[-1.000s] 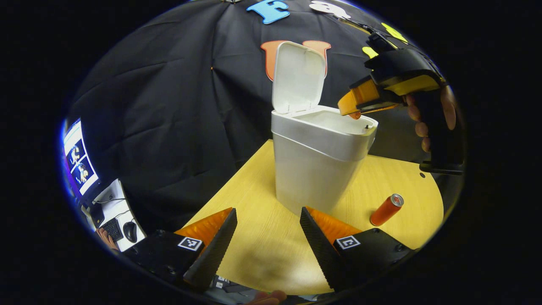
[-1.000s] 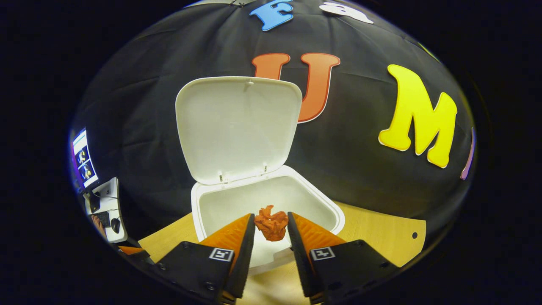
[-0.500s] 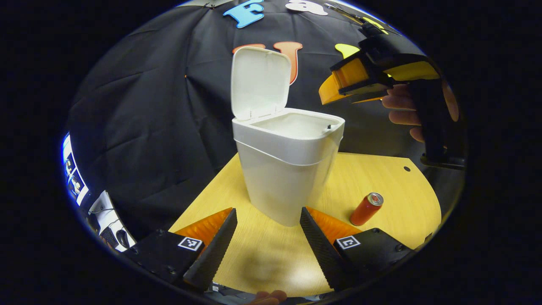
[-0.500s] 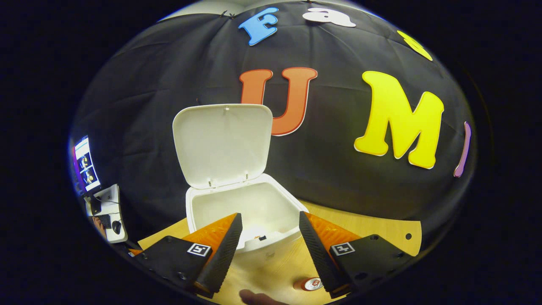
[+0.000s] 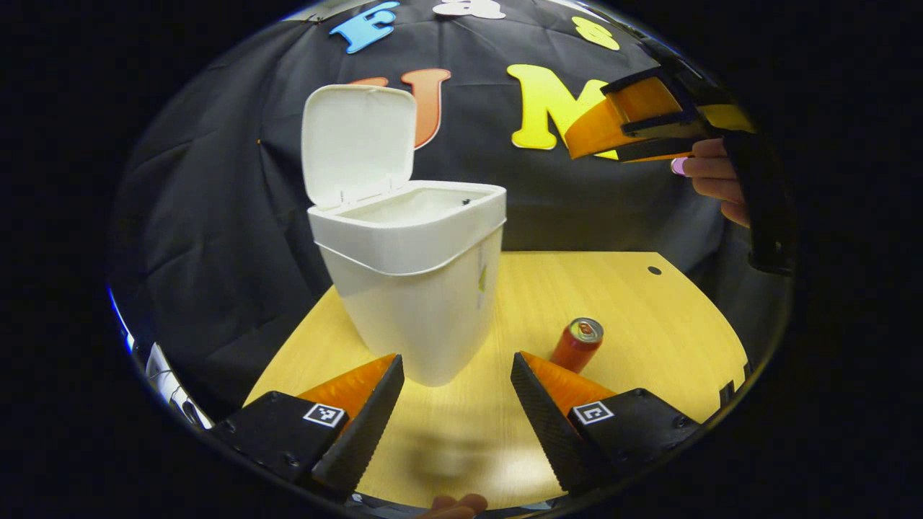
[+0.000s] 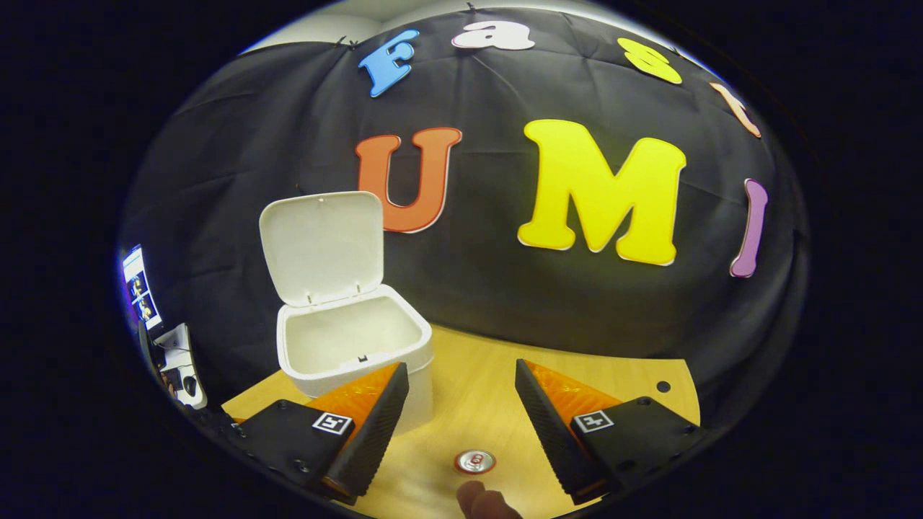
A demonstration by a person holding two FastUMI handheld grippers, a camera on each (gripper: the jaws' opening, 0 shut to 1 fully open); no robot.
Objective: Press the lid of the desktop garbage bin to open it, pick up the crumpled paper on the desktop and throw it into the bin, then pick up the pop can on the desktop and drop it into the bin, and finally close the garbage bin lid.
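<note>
- Right gripper view: the right gripper (image 6: 461,422) is held spread and empty — the pop can (image 6: 475,461) stands upright on the desk (image 6: 613,375) below, beside the bin (image 6: 346,346), lid (image 6: 321,245) raised.
- Left gripper (image 5: 457,414) is likewise spread, nothing held.
- An off-centre pinch could tip the can — it might roll away.

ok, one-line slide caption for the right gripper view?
Open right gripper above the upright pop can, open-lidded bin at left.

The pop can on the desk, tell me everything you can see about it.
The pop can is a slim orange-red cylinder that looks like metal, with a silvery top and a pull tab. It stands upright on the yellow wooden desktop, beside the open white bin but apart from it. Nothing grips it; in the right gripper view it sits below that gripper's open jaws.
</note>
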